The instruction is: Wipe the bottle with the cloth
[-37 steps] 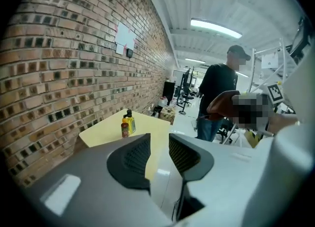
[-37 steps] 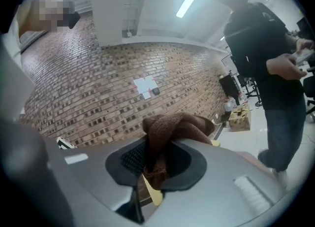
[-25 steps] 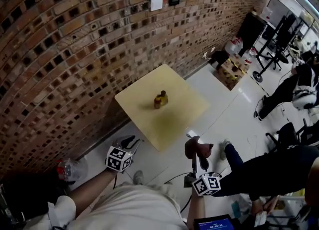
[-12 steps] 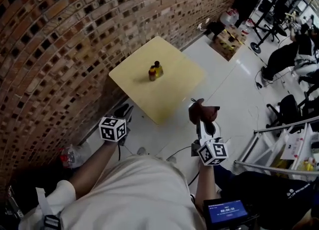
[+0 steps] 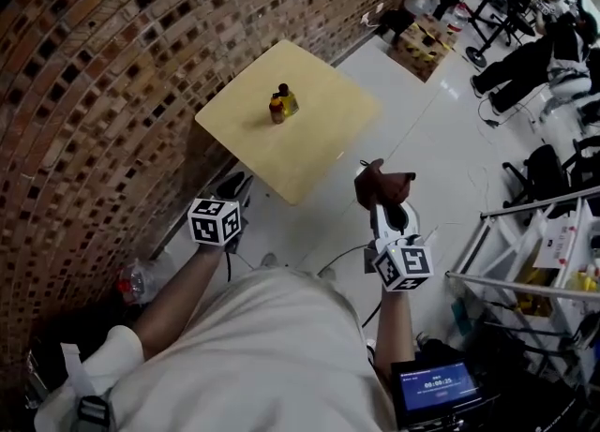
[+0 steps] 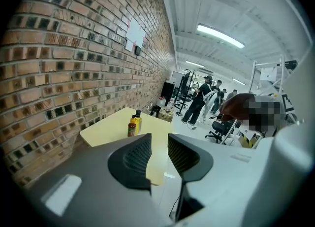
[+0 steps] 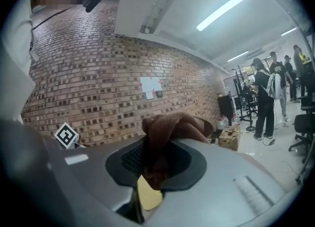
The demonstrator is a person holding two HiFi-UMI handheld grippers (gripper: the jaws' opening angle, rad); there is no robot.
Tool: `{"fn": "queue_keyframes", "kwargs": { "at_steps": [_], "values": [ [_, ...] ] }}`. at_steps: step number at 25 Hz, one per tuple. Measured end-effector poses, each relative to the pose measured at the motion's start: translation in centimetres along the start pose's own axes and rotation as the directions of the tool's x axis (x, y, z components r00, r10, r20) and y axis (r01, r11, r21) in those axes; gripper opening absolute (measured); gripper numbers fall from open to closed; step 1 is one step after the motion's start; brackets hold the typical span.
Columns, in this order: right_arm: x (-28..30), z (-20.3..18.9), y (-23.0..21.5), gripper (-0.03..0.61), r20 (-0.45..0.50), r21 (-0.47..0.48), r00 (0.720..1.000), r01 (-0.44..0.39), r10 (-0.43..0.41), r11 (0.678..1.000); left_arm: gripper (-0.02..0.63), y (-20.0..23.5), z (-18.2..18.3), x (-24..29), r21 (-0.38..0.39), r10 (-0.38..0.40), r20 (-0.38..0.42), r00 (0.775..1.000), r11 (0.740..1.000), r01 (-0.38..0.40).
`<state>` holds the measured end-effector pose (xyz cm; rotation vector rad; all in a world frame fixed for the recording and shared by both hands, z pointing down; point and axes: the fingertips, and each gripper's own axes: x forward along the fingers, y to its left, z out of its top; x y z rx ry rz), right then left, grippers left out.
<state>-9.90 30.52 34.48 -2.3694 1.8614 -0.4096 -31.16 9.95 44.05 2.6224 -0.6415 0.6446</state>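
Two small bottles stand together mid-table on the square pale wood table [image 5: 309,144]: a yellow bottle [image 5: 288,100] with a black cap and a darker brown bottle [image 5: 275,111]. The left gripper view shows the same yellow bottle [image 6: 137,121] and brown bottle [image 6: 131,129] far ahead. My left gripper [image 5: 236,183] hangs over the floor short of the table, its jaws a narrow gap apart with nothing between them. Right of it and just as far back, my right gripper [image 5: 382,203] is shut on a bunched brown cloth [image 5: 380,182], which fills its jaws [image 7: 170,127].
A brick wall [image 5: 103,74] runs along the table's left side. White floor [image 5: 422,140] lies between me and the table. People [image 5: 530,60], office chairs [image 5: 553,172], a metal rack [image 5: 525,252] and a cardboard box [image 5: 427,37] stand to the right.
The head view has swung down and left, so the table and bottles sit higher in it. Both grippers show higher in the picture, and the cloth stays in the right one.
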Motion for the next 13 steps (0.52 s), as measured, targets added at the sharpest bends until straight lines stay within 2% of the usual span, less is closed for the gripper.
{"fn": "queue_keyframes", "kwargs": {
  "at_steps": [5, 13],
  "values": [
    [-1.5, -0.1, -0.6, 0.066, -0.004, 0.000, 1.000, 0.008, -0.008, 1.000, 0.121, -2.1, -0.7, 0.4, 0.012, -0.025, -0.017, 1.000, 1.000, 0.025],
    [-3.2, -0.3, -1.3, 0.066, 0.002, 0.013, 1.000, 0.006, -0.006, 1.000, 0.121, -6.2, -2.3, 1.4, 0.097, -0.079, -0.074, 0.994, 0.992, 0.086]
  ]
}}
